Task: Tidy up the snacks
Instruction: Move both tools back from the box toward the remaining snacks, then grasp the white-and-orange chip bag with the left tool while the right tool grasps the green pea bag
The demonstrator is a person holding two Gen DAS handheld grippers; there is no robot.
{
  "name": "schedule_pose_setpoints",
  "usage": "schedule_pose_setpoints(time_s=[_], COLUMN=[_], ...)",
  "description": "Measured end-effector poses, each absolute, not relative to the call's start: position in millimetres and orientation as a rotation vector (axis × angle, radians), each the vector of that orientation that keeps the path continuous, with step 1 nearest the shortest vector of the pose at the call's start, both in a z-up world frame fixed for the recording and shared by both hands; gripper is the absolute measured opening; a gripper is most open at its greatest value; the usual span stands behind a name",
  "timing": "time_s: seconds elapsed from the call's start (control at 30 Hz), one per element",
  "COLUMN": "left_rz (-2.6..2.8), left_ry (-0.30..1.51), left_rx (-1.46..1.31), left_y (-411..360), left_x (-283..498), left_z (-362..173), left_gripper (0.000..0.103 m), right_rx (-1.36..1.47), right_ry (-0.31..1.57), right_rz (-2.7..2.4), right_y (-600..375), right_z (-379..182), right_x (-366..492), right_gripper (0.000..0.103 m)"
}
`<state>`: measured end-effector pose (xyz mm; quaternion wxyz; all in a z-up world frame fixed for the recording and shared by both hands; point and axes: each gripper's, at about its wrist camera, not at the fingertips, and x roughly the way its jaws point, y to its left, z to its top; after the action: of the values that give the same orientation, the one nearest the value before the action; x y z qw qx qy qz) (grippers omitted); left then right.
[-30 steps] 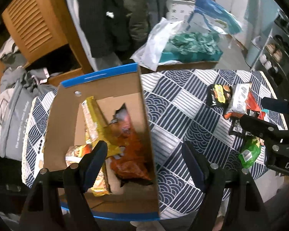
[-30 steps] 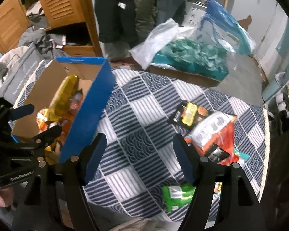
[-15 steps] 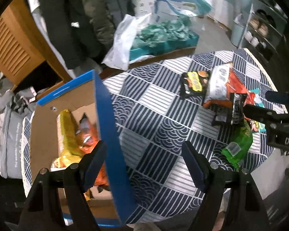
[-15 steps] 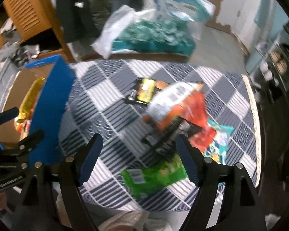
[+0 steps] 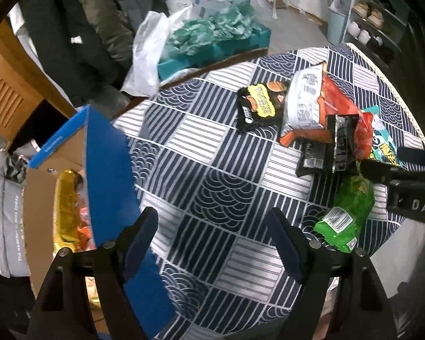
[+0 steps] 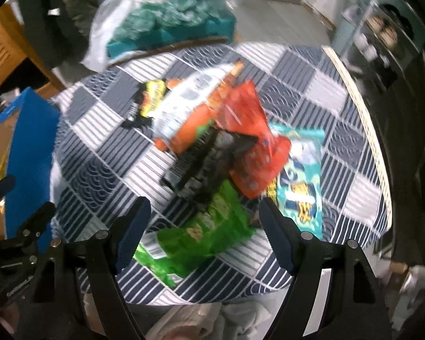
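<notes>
Left gripper jaws wide apart, nothing between them, hanging over bare patterned cloth of the round table with the navy-and-white checked tablecloth. Right gripper jaws also spread wide, nothing clamped, poised above the near end of the crumpled green plastic snack bag, which lies at the near right edge of the table; right view is motion-blurred. Just beyond the green bag, black flat snack packets, partly overlapped by a red-orange foil bag. Teal printed snack pouch to the right of that heap. Farther on, a white-and-orange chip bag and a black packet with yellow label side by side. At left, open cardboard box with blue outer walls, holding a gold foil packet and orange packets. Beyond the table, a teal crate with white plastic bag.
</notes>
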<state>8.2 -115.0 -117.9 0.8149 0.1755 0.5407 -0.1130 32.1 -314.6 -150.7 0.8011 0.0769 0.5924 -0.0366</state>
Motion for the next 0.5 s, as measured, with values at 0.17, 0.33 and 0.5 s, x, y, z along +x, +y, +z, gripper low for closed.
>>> schedule_pose_setpoints(time_s=[0.17,0.33,0.5], left_rz=[-0.251,-0.242,-0.230], left_ry=[1.182,1.214,1.240], left_rx=[0.360,0.348,0.334], left_y=[-122.0,-122.8,-119.8], left_x=[12.6,18.3,22.4], left_z=[-135.6,-152.1,-160.6], left_gripper=[0.081,0.081,0.081], right_rx=[0.230,0.299,0.410], right_ry=[1.296,1.320,1.339], right_rz=[-0.146,-0.228,-0.288], right_y=[-317.5,-319.1,-320.1], right_z=[-167.3,-185.4,-205.8], right_x=[24.6,17.2,11.6], right_gripper=[0.078,0.079,0.079])
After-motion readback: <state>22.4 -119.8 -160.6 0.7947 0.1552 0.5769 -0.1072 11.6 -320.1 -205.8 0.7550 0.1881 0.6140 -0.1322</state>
